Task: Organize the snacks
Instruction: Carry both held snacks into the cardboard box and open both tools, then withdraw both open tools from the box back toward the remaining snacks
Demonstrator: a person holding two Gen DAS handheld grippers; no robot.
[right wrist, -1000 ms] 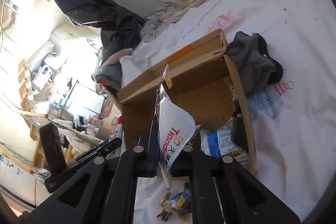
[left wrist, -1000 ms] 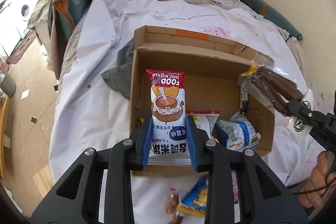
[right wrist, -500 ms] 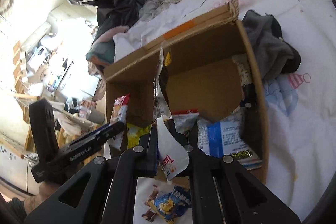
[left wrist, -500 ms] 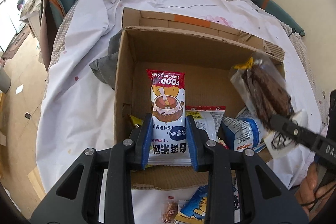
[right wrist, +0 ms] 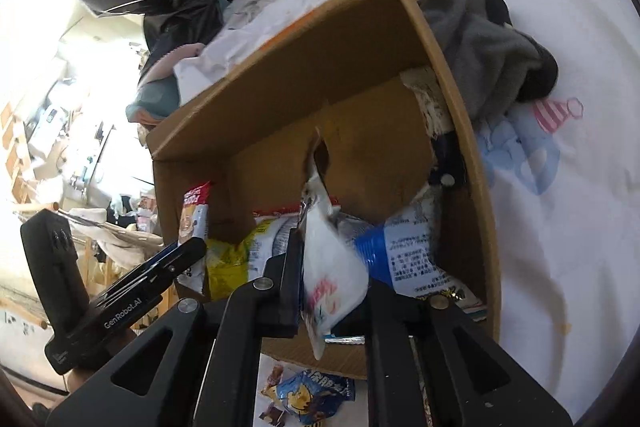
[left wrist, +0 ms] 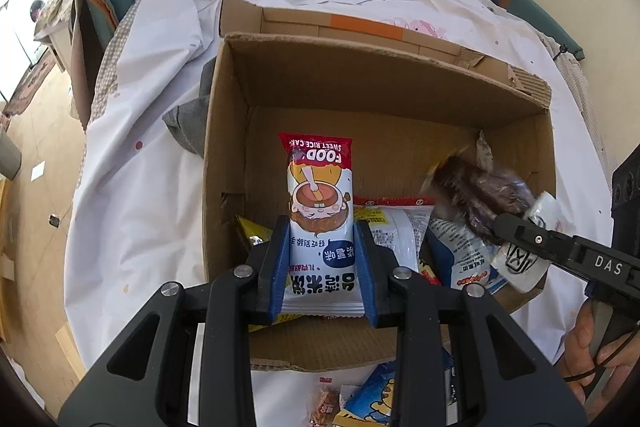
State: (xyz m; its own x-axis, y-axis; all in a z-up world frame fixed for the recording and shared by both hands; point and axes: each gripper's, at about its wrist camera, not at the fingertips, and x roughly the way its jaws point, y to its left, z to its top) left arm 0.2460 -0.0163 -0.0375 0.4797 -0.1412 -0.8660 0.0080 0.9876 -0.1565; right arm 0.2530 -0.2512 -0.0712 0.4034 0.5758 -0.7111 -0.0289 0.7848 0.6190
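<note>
1. Where we're at: both snacks hang over the open brown cardboard box on the white-sheeted bed, and neither is in it yet.
2. The left tongs are clenched on the lower half of the red-and-white sweet rice cake packet. It stands upright over the near-left part of the box.
3. The right tongs are grasping the clear packet of dark brown sticks by its white end. It sticks out tilted over the right side of the box and looks a bit blurred.
4. The box floor already holds a blue-and-white packet on the right, a yellow packet near the left wall and a red-topped white one between them. The far half looks bare.
5. We reckon the trick now is to go low before letting go, so the packets lie flat instead of tumbling.
6. We'd put the rice cake along the left wall, long side parallel to it.
7. We'd lay the stick packet towards the far right. It's floppy and pinched only at one end, so we'd set its free end down first.
8. Watch the two tongs: they're close together over a narrow box, so we'd release one at a time.
9. A blue-and-yellow cartoon packet and some small wrapped bits lie on the sheet just near of the box, so there's more to collect.
</note>
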